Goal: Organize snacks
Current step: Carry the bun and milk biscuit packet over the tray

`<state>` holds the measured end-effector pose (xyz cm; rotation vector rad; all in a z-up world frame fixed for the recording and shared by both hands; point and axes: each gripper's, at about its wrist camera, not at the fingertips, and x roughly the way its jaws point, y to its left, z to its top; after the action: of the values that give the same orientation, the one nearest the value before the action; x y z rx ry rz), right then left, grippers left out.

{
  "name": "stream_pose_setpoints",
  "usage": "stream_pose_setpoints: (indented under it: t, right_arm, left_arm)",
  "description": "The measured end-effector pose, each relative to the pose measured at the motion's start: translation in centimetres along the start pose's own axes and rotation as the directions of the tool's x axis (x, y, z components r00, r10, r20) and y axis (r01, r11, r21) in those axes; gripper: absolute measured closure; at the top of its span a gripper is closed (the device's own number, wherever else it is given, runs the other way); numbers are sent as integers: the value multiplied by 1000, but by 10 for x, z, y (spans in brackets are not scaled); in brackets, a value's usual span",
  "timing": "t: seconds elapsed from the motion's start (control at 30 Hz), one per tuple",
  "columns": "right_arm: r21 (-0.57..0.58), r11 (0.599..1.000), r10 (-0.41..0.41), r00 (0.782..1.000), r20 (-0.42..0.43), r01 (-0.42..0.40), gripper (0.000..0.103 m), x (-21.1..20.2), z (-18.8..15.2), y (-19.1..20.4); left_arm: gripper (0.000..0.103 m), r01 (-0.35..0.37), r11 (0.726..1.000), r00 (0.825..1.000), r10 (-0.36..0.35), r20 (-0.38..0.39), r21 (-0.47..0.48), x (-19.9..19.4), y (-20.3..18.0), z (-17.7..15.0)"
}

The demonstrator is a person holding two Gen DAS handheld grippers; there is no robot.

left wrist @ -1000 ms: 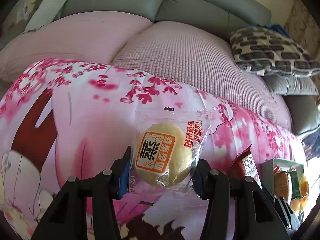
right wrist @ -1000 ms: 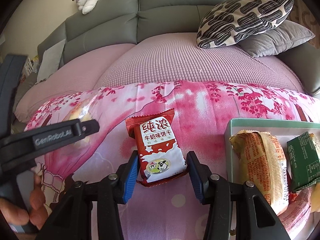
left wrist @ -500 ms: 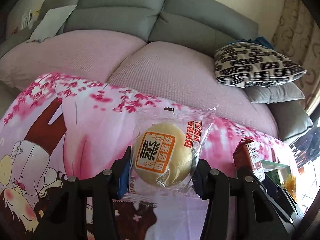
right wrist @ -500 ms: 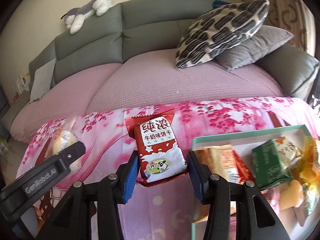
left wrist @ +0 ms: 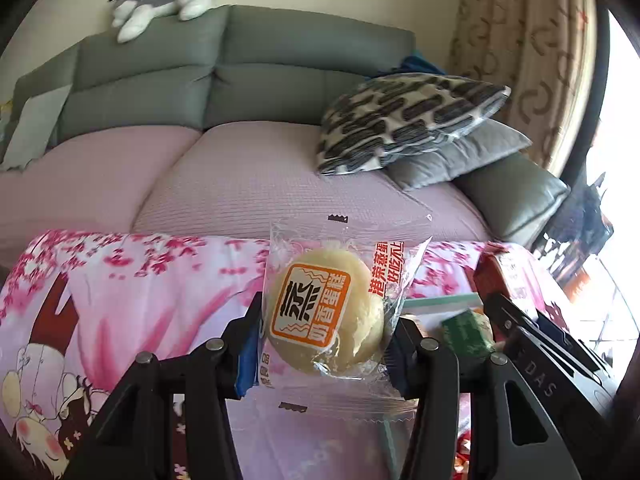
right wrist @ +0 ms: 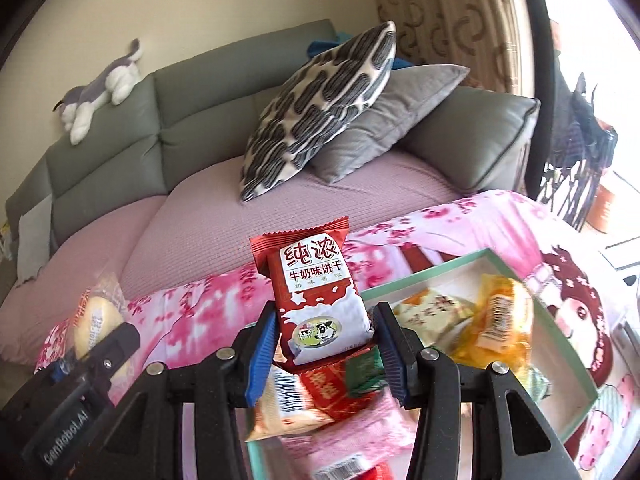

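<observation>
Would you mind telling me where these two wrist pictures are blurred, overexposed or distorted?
Left wrist view: the window at the right edge is blown out white; the sofa back bows from the fisheye; the steamed cake packet is sharp. Right wrist view: the snacks in the green-rimmed box smear with motion blur, while the red biscuit packet reads clearly; the upper right corner is overexposed.

Left gripper (left wrist: 324, 344) clamped on clear-wrapped round cake (left wrist: 326, 316), held above pink floral cloth (left wrist: 160, 280). Right gripper (left wrist: 532, 332) beside it with red packet (left wrist: 504, 272). Green box (left wrist: 440, 302) below. Grey sofa (left wrist: 240, 72), patterned pillow (left wrist: 404, 116), plush toy (left wrist: 168, 0) behind.
</observation>
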<state>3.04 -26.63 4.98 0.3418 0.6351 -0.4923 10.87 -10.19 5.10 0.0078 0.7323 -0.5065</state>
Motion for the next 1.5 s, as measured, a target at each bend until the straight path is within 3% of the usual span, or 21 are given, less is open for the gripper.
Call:
stream_pose_setpoints:
  t: [0.27, 0.7, 1.1, 1.37, 1.5]
  right_arm:
    - [23, 998, -65, 998, 6, 64, 52, -17, 14, -33]
    - [44, 986, -162, 987, 12, 162, 52, -50, 24, -70]
    - [24, 986, -163, 986, -33, 164, 53, -64, 13, -82]
    - [7, 990, -141, 987, -79, 142, 53, -67, -5, -87]
    - [0, 992, -125, 984, -127, 126, 52, -61, -19, -89]
  left_arm:
    - [49, 78, 988, 997, -76, -16, 137, -1, -55, -8]
    - [49, 138, 951, 988, -113, -104, 277, 15, -112, -31]
    - [49, 108, 964, 990, -82, -111, 244, 14, -101, -28]
    - [49, 93, 978, 983, -61, -172, 185, 6, -95, -33]
    - [49, 95, 975, 976, -51, -211, 202, 2, -104, -43]
